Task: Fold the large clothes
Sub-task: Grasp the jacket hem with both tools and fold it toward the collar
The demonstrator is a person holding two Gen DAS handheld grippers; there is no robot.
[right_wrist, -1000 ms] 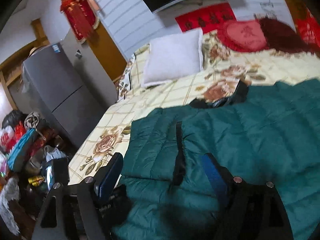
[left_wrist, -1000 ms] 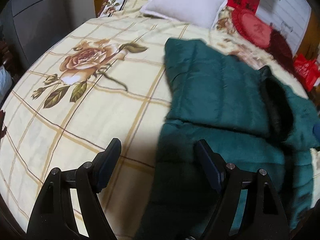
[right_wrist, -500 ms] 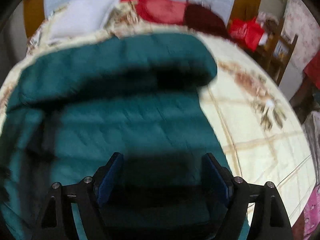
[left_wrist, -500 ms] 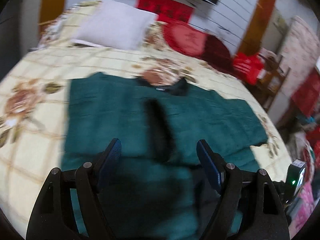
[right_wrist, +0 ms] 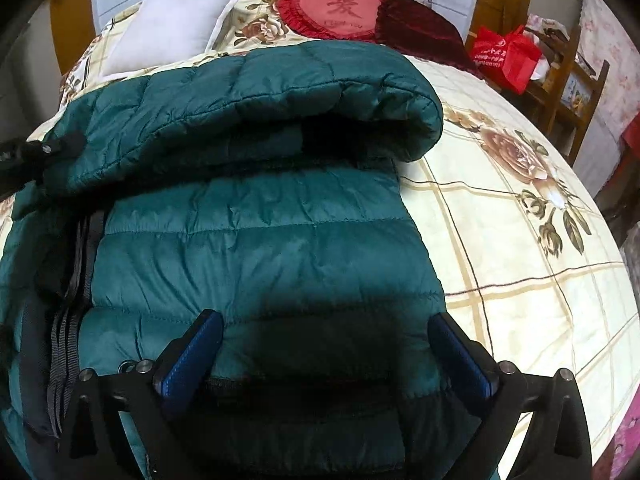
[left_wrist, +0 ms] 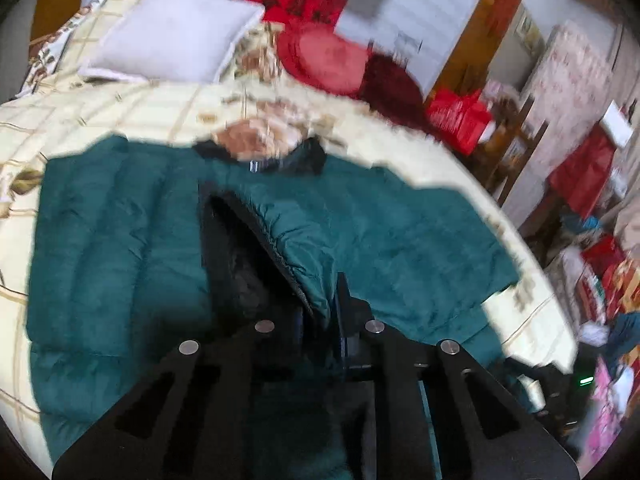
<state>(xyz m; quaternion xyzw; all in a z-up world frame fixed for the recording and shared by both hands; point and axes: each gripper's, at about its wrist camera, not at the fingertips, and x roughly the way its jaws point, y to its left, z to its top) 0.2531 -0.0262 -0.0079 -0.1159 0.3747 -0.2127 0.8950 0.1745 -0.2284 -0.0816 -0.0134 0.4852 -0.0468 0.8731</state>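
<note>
A dark green quilted down jacket (left_wrist: 400,240) lies spread on the bed, its black lining (left_wrist: 236,256) showing where the front is open. My left gripper (left_wrist: 320,312) is shut on the front zipper edge, which lifts into a ridge. In the right wrist view the jacket (right_wrist: 260,240) fills the middle, with one sleeve (right_wrist: 280,92) folded across the chest. My right gripper (right_wrist: 326,356) hovers over the lower hem. Its jaws are opening wide, with the fabric lying between them and the pads not pressing on it.
The bed has a cream checked sheet with roses (right_wrist: 520,240). A white pillow (left_wrist: 172,36) and red cushions (left_wrist: 324,60) sit at its head. A red bag (right_wrist: 504,56), a wooden chair (right_wrist: 576,80) and clutter stand past the right edge.
The left gripper swung over the jacket's middle and closed on the front edge. The right gripper dropped toward the hem and its jaws spread wider.
</note>
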